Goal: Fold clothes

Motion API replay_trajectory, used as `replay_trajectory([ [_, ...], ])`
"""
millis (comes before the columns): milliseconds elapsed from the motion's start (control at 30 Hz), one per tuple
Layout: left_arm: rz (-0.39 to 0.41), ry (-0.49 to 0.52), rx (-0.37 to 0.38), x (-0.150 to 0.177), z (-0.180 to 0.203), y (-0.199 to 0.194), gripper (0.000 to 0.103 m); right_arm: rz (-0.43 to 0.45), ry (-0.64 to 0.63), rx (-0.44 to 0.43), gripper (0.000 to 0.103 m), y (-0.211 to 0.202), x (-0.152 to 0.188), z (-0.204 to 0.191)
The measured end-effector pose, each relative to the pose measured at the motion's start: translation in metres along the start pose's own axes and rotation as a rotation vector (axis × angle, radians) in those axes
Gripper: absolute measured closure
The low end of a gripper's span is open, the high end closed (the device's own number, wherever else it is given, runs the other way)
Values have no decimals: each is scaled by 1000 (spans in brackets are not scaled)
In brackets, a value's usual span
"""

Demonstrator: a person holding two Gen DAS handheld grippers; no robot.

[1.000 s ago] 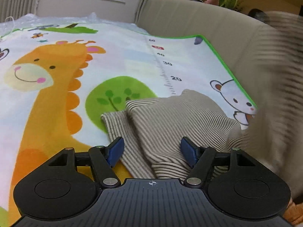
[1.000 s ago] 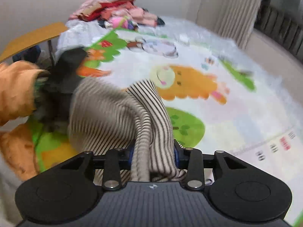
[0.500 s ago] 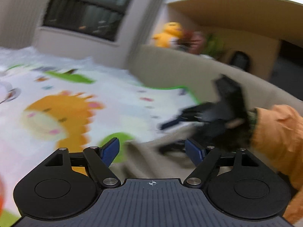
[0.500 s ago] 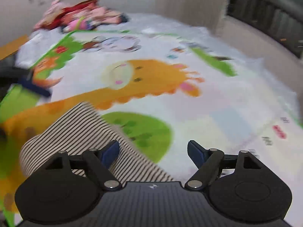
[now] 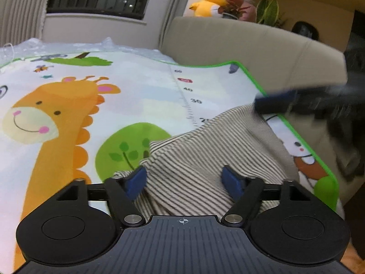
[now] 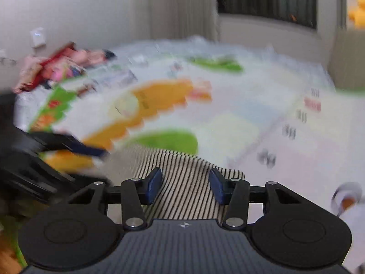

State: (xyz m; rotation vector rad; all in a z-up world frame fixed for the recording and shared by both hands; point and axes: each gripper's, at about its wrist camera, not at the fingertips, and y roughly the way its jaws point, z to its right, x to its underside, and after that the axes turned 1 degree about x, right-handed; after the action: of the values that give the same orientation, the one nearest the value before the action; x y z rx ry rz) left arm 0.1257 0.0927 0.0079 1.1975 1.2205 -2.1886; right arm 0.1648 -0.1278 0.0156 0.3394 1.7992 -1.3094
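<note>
Striped garment (image 5: 205, 159) lay crumpled on the play mat (image 5: 136, 96), near the mat's green-edged corner and partly over a printed green tree, just beside the beige sofa (image 5: 251, 43). Left hand-held gripper (image 5: 186, 180) hovered low over the near part of the cloth with its blue pads (image 5: 136, 180) spread wide; striped fabric showed between them, but neither pad pressed on it. Right hand-held gripper (image 6: 186, 186) sat over the striped garment (image 6: 182, 182) at its edge, its jaws closing, the cloth visible between the pads (image 6: 154, 185) without being pinched. In the left wrist view the right hand-held gripper (image 5: 278, 101) appeared as a blurred dark shape at the far edge of the garment. A heap of pink and red clothes (image 6: 61, 66) lay at the far corner of the mat. A yellow plush toy (image 5: 208, 2) and potted plants (image 5: 237, 6) stood behind the sofa back.
</note>
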Motion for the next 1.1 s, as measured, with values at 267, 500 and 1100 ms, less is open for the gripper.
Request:
replay_trajectory([
  [267,63,103,-3,-37,2,-26,13,6,86,-12,52,1,3,9],
  [500,-63,48,13,-32,-26,44,15,35,291,-41,26,-90,31,11],
  [1100,-78,-159,33,-8,-45,17,18,-58,495,-55,44,-19,20,39],
])
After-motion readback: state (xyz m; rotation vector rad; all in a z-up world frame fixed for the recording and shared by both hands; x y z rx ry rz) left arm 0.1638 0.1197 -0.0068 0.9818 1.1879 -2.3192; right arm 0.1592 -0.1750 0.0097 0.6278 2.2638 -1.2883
